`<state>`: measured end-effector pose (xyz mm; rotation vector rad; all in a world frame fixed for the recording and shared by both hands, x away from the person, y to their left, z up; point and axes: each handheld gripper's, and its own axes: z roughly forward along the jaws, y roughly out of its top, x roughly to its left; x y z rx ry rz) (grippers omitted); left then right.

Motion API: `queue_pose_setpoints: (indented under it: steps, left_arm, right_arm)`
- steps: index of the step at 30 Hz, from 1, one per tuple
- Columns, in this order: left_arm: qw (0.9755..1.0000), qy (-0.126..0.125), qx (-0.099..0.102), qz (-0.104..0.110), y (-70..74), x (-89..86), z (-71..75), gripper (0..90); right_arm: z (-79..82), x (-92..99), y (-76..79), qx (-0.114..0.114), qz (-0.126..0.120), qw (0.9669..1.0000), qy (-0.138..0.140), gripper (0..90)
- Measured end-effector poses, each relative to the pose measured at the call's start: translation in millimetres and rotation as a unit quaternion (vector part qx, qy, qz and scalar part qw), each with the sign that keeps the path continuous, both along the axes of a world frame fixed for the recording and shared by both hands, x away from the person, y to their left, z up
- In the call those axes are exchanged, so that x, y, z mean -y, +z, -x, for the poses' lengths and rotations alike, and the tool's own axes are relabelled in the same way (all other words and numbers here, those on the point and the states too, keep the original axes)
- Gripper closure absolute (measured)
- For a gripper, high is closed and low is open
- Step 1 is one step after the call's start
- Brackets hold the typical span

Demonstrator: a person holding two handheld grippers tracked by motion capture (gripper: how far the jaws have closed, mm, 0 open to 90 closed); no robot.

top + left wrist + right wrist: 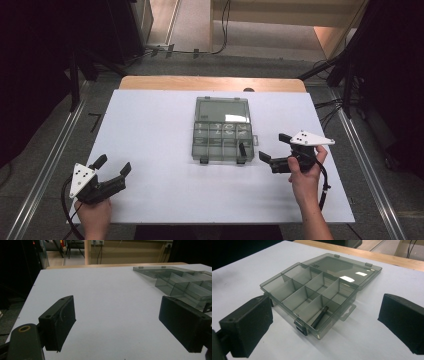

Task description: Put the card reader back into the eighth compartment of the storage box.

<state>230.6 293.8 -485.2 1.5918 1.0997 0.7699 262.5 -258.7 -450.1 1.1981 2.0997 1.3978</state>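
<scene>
While I held both tongs low over the white table (150,130), the smoky plastic organizer box (222,142) lay near the middle of it, its lid (222,109) folded flat open on the far side. A small dark bit (242,149) rested slanted in the near compartment at the box's right end, close to one of the black latches (241,160). My right gripper (272,150) sat just beside that end of the box, jaws spread as wide as they went and gripping nothing. My left gripper (112,166) waited well apart near the table's left front corner, jaws also gaping and empty.
</scene>
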Motion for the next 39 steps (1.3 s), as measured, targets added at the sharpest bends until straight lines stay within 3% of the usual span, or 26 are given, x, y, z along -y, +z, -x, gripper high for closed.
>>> queue_pose_setpoints:
  steps: [31, 39]
  left_arm:
    - [1.0, 0.002, 0.0, 0.001, 0.1, -0.5, 0.2, 14.2]
    - [1.0, 0.002, 0.0, 0.001, 0.0, -0.3, 0.2, 14.2]
  right_arm:
    - [24.7, 48.4, -10.0, 0.015, -0.005, 0.9993, -0.033, 0.0]
    - [33.3, 65.8, -20.0, 0.017, -0.013, 0.9986, -0.048, 0.0]
